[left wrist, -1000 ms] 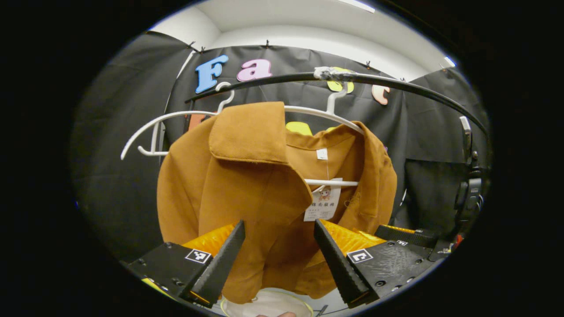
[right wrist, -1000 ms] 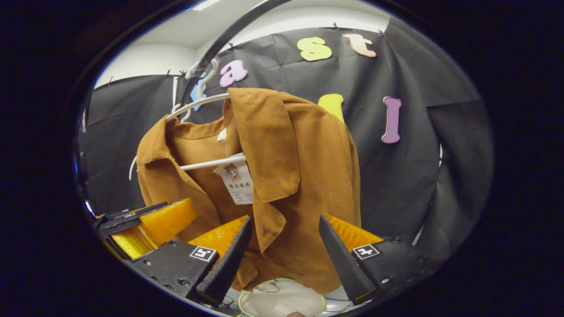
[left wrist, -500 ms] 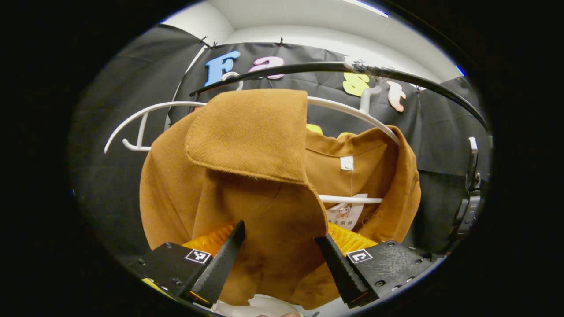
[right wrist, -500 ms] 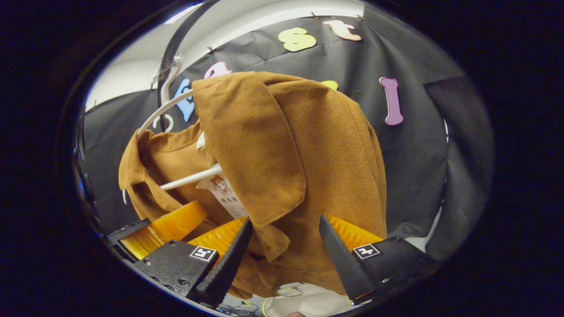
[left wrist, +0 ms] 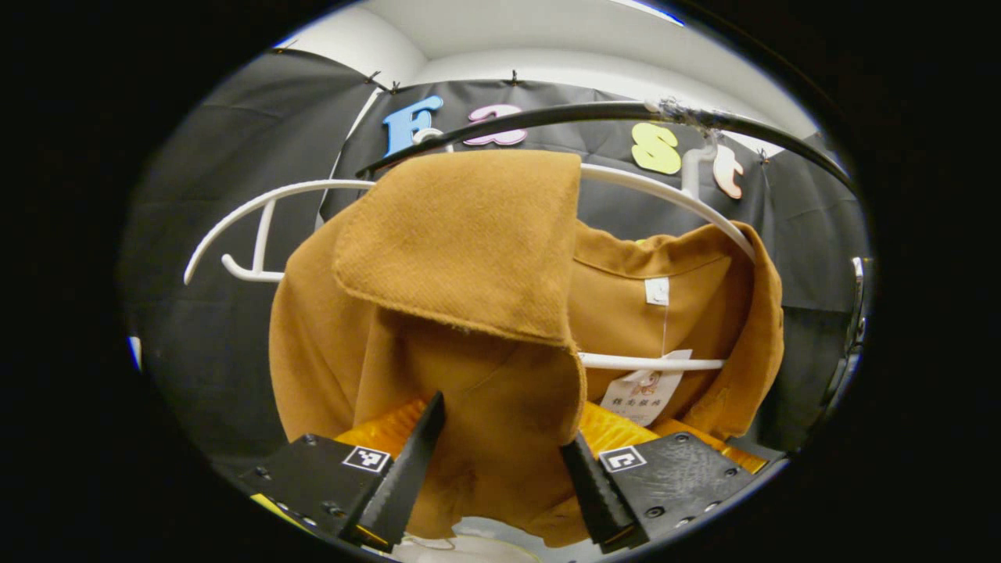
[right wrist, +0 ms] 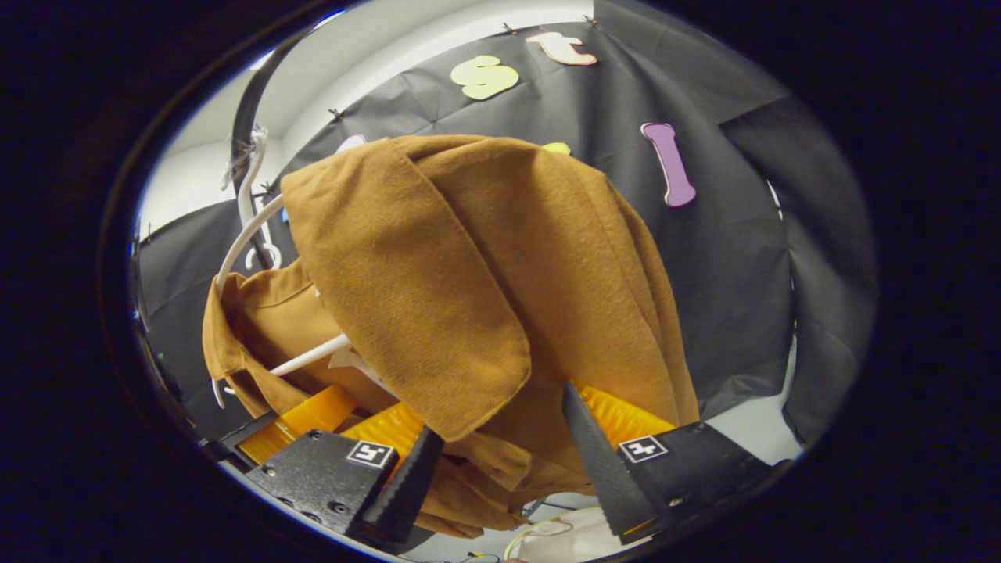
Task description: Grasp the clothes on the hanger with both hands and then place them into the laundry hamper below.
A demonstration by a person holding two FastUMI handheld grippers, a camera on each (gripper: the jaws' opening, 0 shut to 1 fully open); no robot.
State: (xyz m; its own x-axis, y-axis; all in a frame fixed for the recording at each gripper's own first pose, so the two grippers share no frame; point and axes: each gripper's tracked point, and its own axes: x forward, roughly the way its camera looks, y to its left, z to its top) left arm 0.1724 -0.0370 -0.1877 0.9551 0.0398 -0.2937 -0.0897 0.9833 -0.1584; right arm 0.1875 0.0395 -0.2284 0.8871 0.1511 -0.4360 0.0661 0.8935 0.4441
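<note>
Two grippers flank the brown jacket (left wrist: 485, 313), which hangs on the white hanger (left wrist: 258, 207): left gripper (left wrist: 500, 461) and right gripper (right wrist: 500, 461), jaws apart. Grasp, lift-off and hamper drop remain.

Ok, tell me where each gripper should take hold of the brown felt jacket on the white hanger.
Probably the front panels under the lapels of the brown felt jacket: the fabric hangs free there, already between both sets of open fingers. Left gripper and right gripper come straight in from the front, below the white hanger.
</note>
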